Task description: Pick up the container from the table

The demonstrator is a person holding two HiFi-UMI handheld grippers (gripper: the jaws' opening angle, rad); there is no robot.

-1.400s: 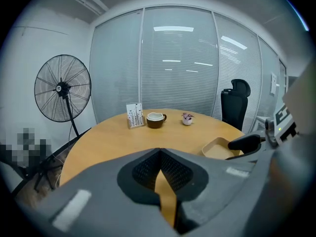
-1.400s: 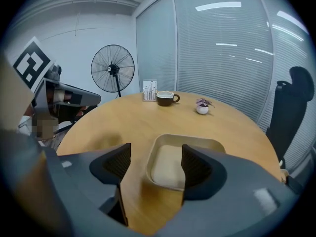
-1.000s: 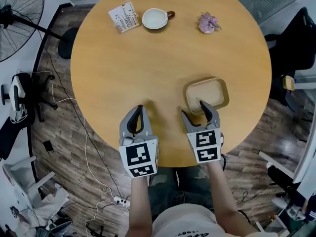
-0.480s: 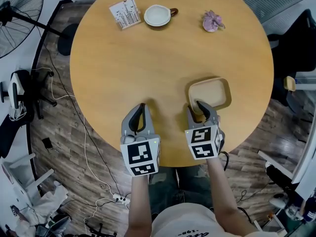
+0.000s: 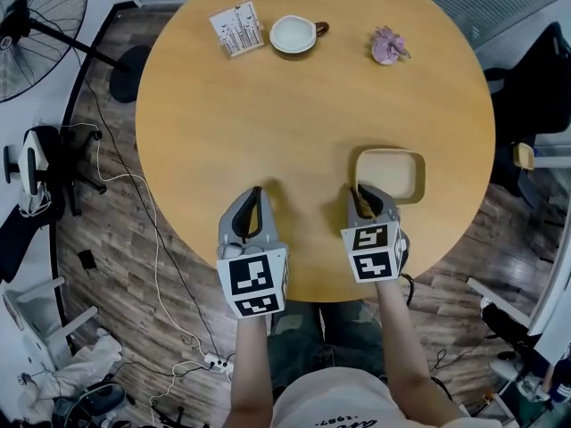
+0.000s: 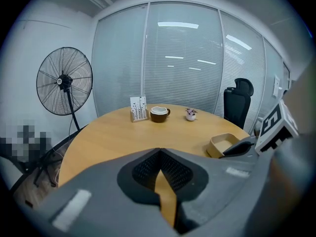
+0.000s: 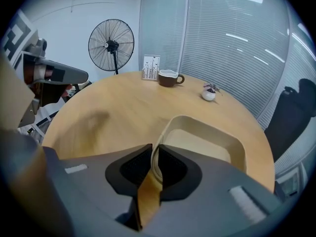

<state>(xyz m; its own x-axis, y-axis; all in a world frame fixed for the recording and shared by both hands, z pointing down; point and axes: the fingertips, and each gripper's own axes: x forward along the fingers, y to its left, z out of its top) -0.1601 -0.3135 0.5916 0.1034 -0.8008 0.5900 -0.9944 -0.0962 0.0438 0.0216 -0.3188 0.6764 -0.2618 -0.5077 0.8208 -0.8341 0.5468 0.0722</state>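
The right gripper (image 5: 368, 194) is clamping the near left wall of the container (image 5: 397, 175), one jaw sitting inside the rim and the other outside it; its jaws have just been closing, and in the right gripper view the pads (image 7: 168, 164) are pressing on the pale wall between them. The container, a shallow beige tray with rounded corners, is sitting on the round wooden table (image 5: 294, 114) at its near right part, close to the edge, and nothing is lying inside it. The right gripper is pointing steeply down at it.

The left gripper (image 5: 252, 199) is hovering over the near edge of the table, well to the left of the container, with its jaws brought together at the tips and nothing between them.

At the far side of the table a card stand (image 5: 237, 28) is standing at the left, a white cup (image 5: 293, 34) is sitting just to its right, and a small pink plant pot (image 5: 389, 46) is resting further right. A black fan (image 5: 36, 34) is standing on the floor beyond the table's left side
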